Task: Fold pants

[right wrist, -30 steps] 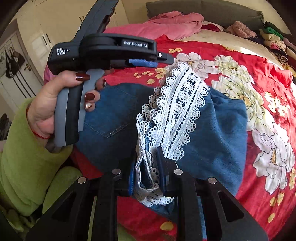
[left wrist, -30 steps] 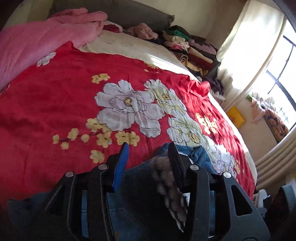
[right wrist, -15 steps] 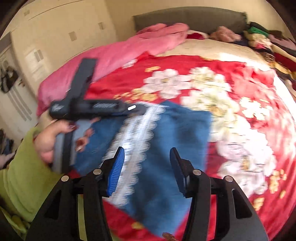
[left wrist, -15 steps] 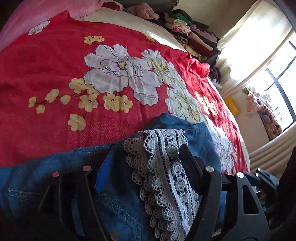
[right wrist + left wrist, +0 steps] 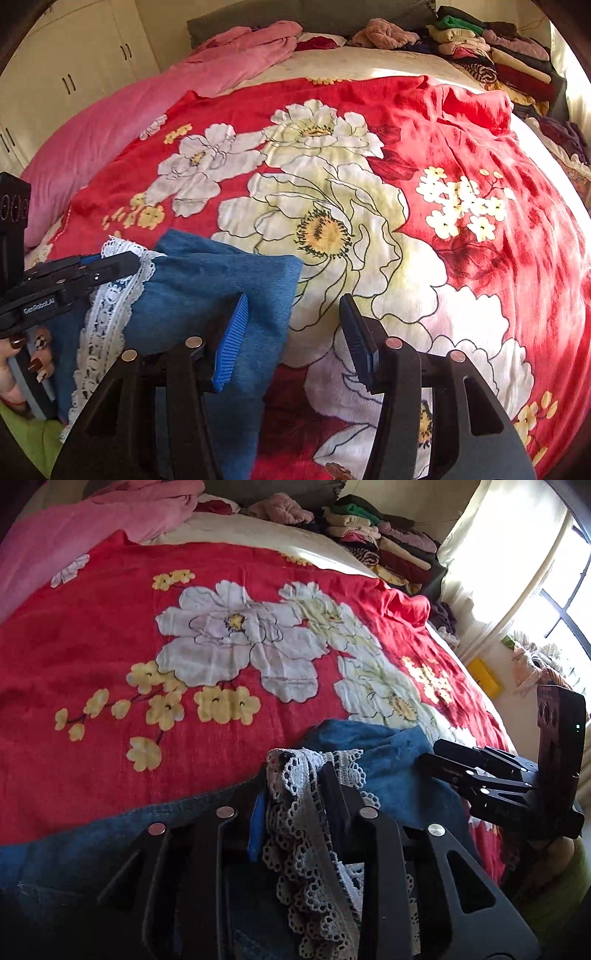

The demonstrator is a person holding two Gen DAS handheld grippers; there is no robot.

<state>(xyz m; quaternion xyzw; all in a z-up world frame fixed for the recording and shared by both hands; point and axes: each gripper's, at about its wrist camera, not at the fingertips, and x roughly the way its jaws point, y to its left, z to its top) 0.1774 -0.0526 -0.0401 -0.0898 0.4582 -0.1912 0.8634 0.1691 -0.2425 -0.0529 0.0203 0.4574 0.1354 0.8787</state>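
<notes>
Left gripper (image 5: pixel 295 797) clamped on pants (image 5: pixel 207 280) lace, seemingly; right gripper (image 5: pixel 293 328) agape beside.

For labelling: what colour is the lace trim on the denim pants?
White lace trim, openwork with scalloped edges; clearest in the right wrist view.

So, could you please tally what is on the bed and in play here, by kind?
Denim pants with lace trim: 1
Grippers, left and right: 2
Red floral bedspread: 1
Pink blanket: 1
Stack of folded clothes: 1
Total: 6
</notes>
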